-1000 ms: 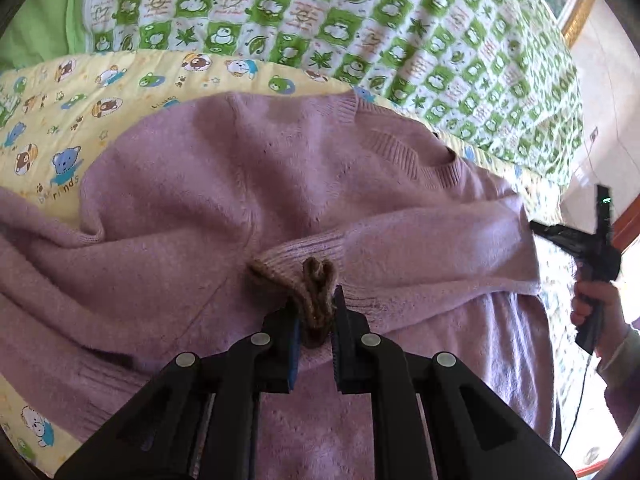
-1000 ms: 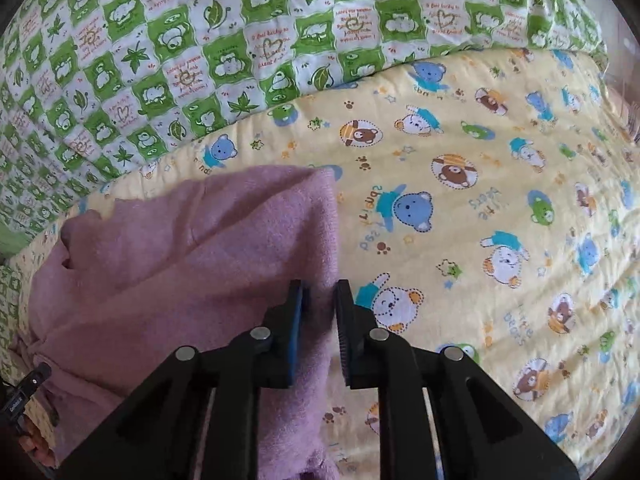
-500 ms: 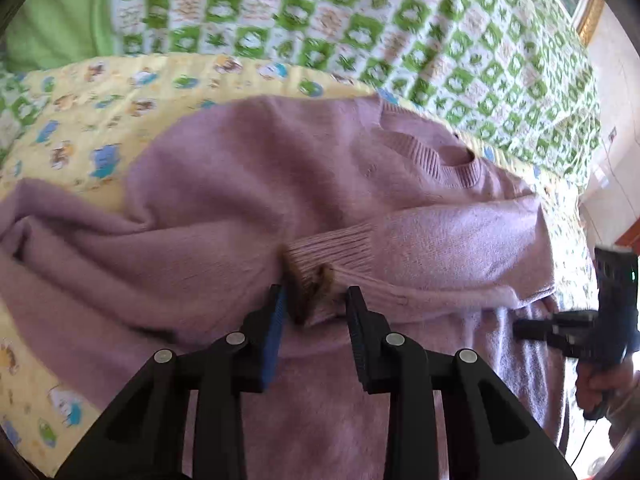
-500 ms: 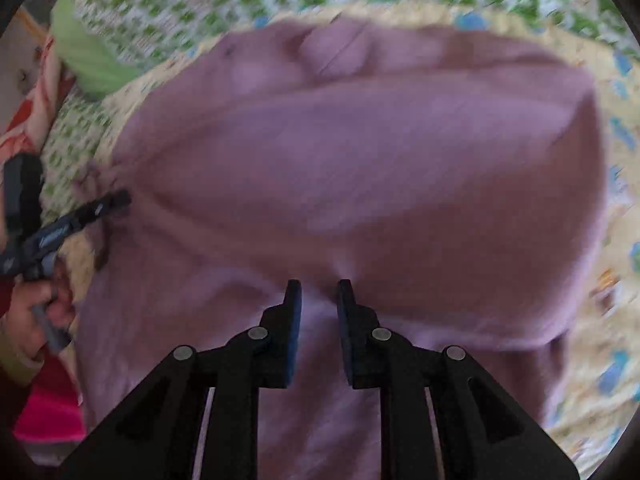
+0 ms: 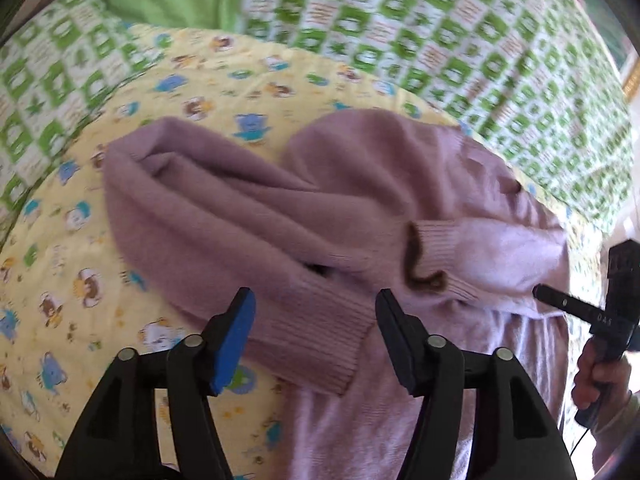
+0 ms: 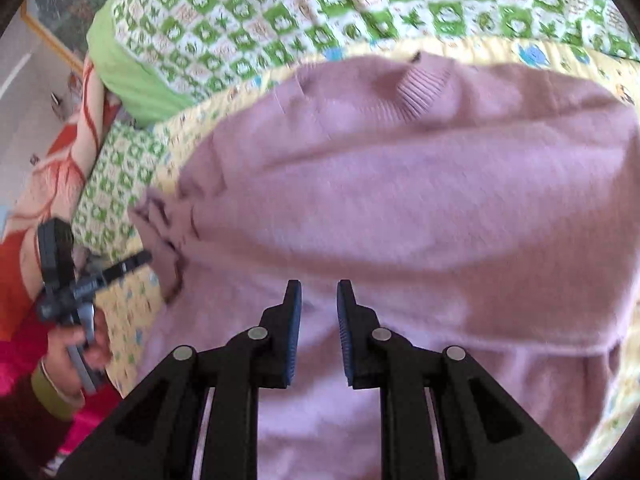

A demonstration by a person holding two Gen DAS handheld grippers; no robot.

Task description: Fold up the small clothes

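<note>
My left gripper (image 5: 316, 334) has just been opening, and its jaws now stand spread with nothing pinched: the near cuff (image 5: 320, 336) of the sweater (image 5: 360, 184) lies under the gap between them, flat on the cloth and untouched. My right gripper (image 6: 318, 332) has just been opening a little too; its jaws are narrowly parted over the sweater's body, gripping nothing that I can see. The sweater lies on the yellow quilt (image 5: 80, 280), with the green checked blanket (image 5: 480, 40) beyond it. Taking the sweater's neck as my landmark, one sleeve (image 5: 500, 256) is already laid across the chest below it, its cuff turned up with the dark inside showing. The other sleeve (image 5: 224, 216) is the one that matters: it runs long and slanting from the shoulder beside the neck, out over the quilt, and ends at the cuff right in front of my left jaws. So its long axis points almost straight at the left gripper, and the left hand is clearly nearer; the right gripper sits on the far side of the neck from this sleeve, at the body's other edge. I judge the next move is to pinch that cuff and carry it across the chest, onto the folded sleeve. The wool looks soft and likely to drag.
</note>
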